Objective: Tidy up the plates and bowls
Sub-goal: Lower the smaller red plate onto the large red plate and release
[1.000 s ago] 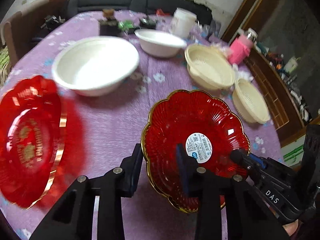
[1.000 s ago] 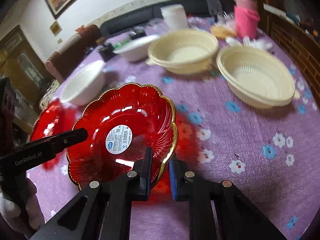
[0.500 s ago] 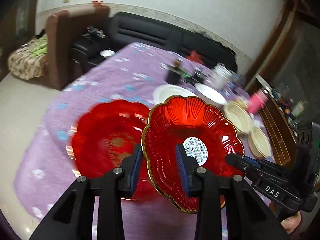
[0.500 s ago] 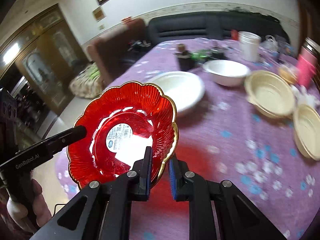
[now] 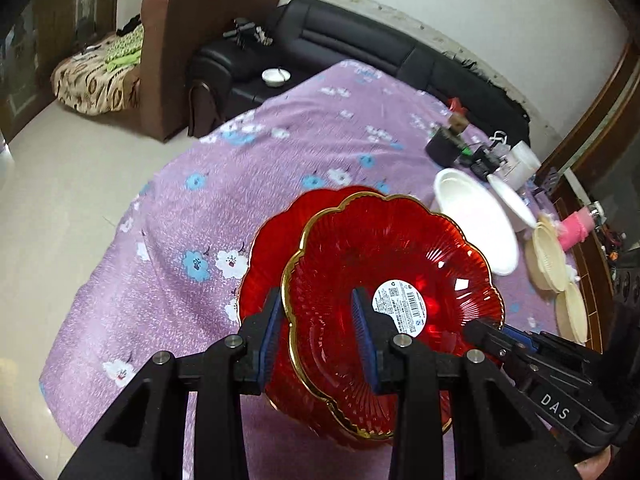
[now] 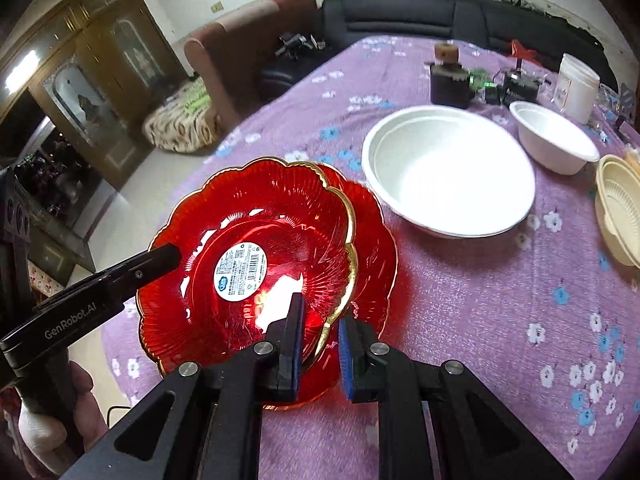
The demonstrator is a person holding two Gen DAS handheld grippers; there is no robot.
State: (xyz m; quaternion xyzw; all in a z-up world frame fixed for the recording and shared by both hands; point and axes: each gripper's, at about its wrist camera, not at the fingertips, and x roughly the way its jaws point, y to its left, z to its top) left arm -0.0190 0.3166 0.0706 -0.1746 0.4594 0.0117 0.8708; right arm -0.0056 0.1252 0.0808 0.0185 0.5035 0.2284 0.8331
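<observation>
A red glass plate with a gold scalloped rim and a white barcode sticker (image 5: 400, 280) (image 6: 248, 240) is held by both grippers over a second red plate (image 5: 272, 240) (image 6: 376, 256) that lies on the purple flowered tablecloth. My left gripper (image 5: 318, 332) is shut on the near rim of the held plate. My right gripper (image 6: 320, 344) is shut on the opposite rim. The held plate covers most of the lower one and looks just above it; contact is unclear.
A large white bowl (image 6: 448, 168) (image 5: 476, 220) sits to the right of the red plates, a smaller white bowl (image 6: 556, 140) behind it. Cream strainer bowls (image 6: 620, 208) (image 5: 548, 256) lie further right. A white tub (image 6: 576, 84), dark gadgets and a pink bottle (image 5: 576, 232) stand at the back.
Both grippers carried the stickered red plate leftward across the table, from beside the cream bowls to over the second red plate. Both stayed shut on its rim.
</observation>
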